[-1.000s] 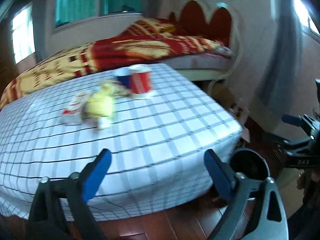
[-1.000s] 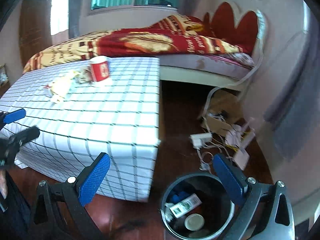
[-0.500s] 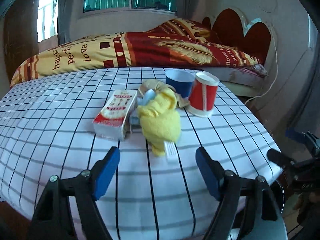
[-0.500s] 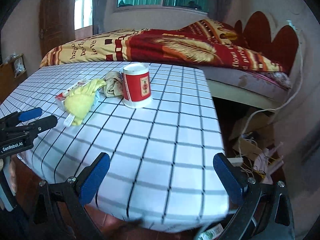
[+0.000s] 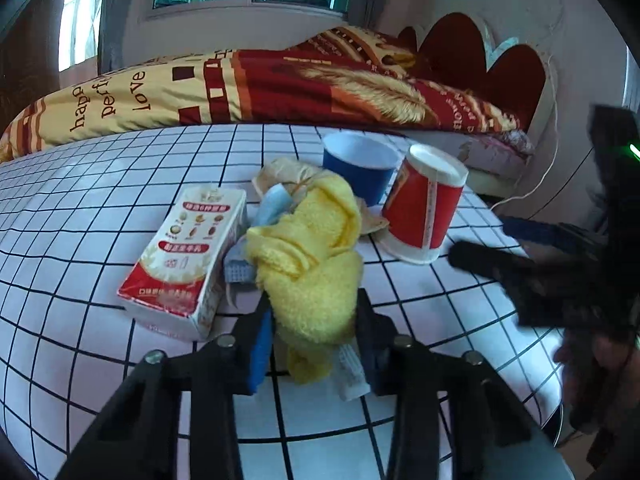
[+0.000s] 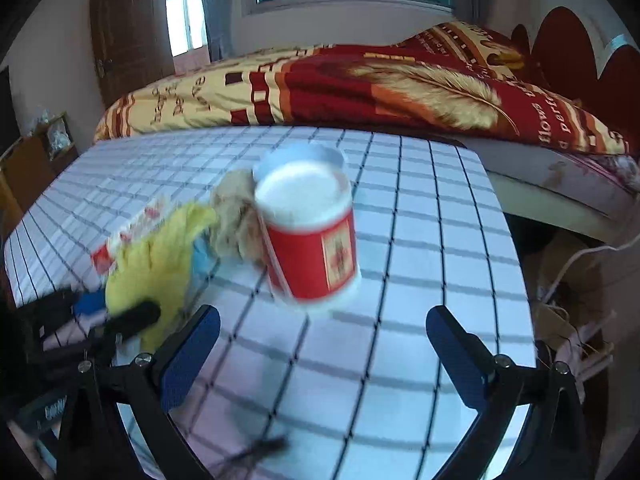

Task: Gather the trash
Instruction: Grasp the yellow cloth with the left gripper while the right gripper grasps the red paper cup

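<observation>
On the checked tablecloth lies a pile of trash: a yellow cloth, a red and white carton, a blue paper cup, an upturned red paper cup and crumpled beige paper. My left gripper is shut on the near end of the yellow cloth, its blue pads pressing both sides. My right gripper is open and empty, just in front of the red cup, not touching it. The right wrist view also shows the yellow cloth.
A bed with a red and yellow blanket stands behind the table. Cables and clutter lie on the floor to the right of the table. A wooden door is at the back left.
Both grippers came from low near the floor bin up to the table. The left gripper closed on the yellow cloth. The right gripper moved closer to the red cup.
</observation>
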Demonstrator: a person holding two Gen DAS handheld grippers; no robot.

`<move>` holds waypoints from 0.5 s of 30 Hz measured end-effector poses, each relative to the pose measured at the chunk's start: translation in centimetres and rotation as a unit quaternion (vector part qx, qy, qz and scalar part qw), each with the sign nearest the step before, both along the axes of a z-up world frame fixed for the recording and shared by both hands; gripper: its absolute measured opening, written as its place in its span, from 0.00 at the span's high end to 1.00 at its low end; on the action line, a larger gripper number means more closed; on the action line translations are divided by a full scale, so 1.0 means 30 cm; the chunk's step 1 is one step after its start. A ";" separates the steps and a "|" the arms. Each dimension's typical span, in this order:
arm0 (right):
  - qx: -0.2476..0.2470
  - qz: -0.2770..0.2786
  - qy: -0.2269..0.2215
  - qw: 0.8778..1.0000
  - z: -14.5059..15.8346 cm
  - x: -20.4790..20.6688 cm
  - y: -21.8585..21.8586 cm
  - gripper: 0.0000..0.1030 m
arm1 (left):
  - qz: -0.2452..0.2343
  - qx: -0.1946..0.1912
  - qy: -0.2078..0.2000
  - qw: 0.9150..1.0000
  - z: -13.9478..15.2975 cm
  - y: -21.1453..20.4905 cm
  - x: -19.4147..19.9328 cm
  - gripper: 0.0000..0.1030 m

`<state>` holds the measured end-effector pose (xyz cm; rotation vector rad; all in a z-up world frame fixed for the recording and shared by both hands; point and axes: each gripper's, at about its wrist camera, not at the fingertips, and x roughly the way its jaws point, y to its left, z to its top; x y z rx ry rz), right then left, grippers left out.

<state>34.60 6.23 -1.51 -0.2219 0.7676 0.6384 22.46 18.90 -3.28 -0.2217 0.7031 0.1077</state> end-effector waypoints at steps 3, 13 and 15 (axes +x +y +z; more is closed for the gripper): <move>0.018 0.001 0.000 1.000 0.018 0.049 0.036 0.00 | -0.003 -0.003 -0.006 1.000 0.001 0.009 -0.022 0.64; 0.022 0.015 0.000 1.000 0.022 0.065 0.063 0.45 | -0.007 -0.011 -0.010 1.000 0.012 -0.005 -0.068 0.65; 0.013 0.016 -0.017 1.000 0.032 0.025 0.032 0.45 | -0.005 -0.013 -0.015 1.000 0.023 -0.007 -0.093 0.65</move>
